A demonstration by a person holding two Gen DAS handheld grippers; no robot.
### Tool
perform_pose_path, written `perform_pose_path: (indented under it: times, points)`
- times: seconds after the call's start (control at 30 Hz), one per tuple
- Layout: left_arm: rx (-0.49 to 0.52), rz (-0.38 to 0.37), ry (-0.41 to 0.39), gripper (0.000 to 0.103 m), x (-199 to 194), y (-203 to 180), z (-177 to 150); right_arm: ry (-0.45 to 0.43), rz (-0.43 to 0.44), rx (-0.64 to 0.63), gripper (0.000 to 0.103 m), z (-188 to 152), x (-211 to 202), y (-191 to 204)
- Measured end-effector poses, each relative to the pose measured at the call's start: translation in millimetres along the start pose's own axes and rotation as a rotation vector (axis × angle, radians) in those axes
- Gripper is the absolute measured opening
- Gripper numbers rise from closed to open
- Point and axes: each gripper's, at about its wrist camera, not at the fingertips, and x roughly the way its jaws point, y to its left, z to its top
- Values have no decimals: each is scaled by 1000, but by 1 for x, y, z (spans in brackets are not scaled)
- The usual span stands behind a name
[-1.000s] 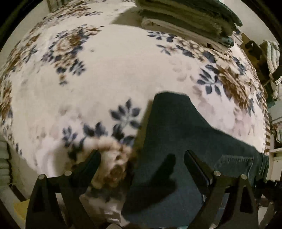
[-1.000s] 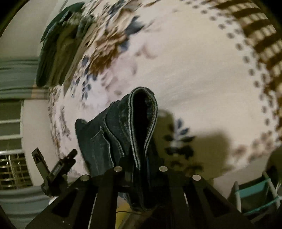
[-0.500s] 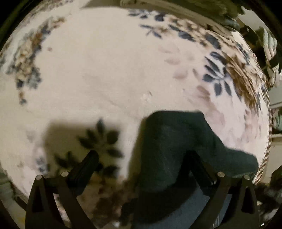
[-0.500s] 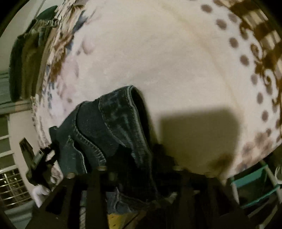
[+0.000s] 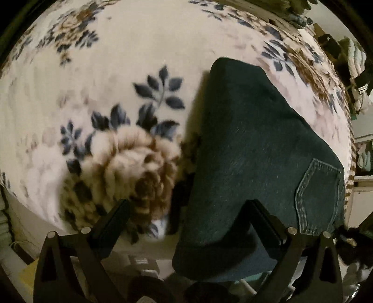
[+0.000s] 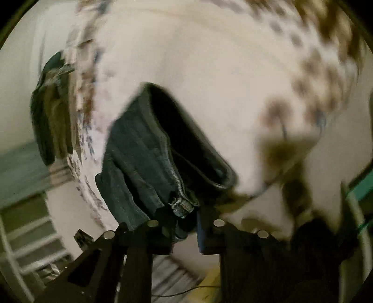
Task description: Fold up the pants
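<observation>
Dark blue jeans point(image 5: 251, 144) lie folded on a floral blanket point(image 5: 130, 46), with a back pocket point(image 5: 319, 191) at the right. My left gripper point(image 5: 186, 209) is open over the near edge, its right finger point(image 5: 263, 216) resting over the denim and its left finger point(image 5: 112, 219) over the blanket. In the right wrist view the jeans' waistband end point(image 6: 163, 158) hangs at the bed edge. My right gripper point(image 6: 184, 233) stands slightly parted, with the zipper end of the denim point(image 6: 180, 206) just ahead of its fingertips. That view is blurred.
A stack of folded clothes point(image 6: 51, 111) lies at the far end of the bed, also showing in the left wrist view point(image 5: 293, 14). More clothing hangs at the right point(image 5: 356, 70). A window grille point(image 6: 28, 244) and a teal rack point(image 6: 359, 186) stand beside the bed.
The left gripper has pulled back and up from the blanket, showing more of the jeans. The right gripper has loosened from the waistband and swung, and the denim has dropped toward the bed edge.
</observation>
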Motion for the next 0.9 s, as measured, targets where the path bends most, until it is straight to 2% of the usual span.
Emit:
perform_pose_path:
  times: [0.07, 0.13, 0.3, 0.33, 0.4, 0.43, 0.47, 0.53, 0.6, 0.73, 0.83, 0.9]
  points:
    - [6, -8, -1, 103, -1, 1, -5, -59, -61, -110, 13, -3, -13, 22]
    - [12, -18, 5, 103, -2, 2, -9, -80, -116, -177, 13, -1, -20, 30]
    - [2, -36, 23, 103, 0, 2, -24, 23, -171, -139, 15, 20, 12, 8]
    - [2, -36, 22, 103, 3, 4, -28, 27, -168, -136, 18, 21, 13, 6]
    - [1, -31, 23, 103, 2, 4, -28, 42, -123, -115, 31, 24, 10, 5]
    - [-2, -37, 22, 103, 1, 5, -25, 42, -87, -110, 45, 25, 6, 5]
    - [-6, -53, 18, 103, 0, 8, -17, 29, -54, -110, 64, 24, -1, 4]
    - [-14, -104, 5, 103, -3, 11, -10, 1, 41, -107, 82, 16, -17, 1]
    - [-26, -173, 3, 103, 1, 11, -3, 14, 100, -99, 85, 9, -21, -7]
    - [-41, -267, 9, 103, 14, 8, -1, 57, 128, -73, 85, -1, 6, -22]
    - [-47, -291, 30, 103, 22, 2, 2, 65, 187, -42, 86, 1, 34, -28]
    - [-39, -290, 30, 103, 27, -3, 4, 41, 209, -40, 93, 3, 45, -25]
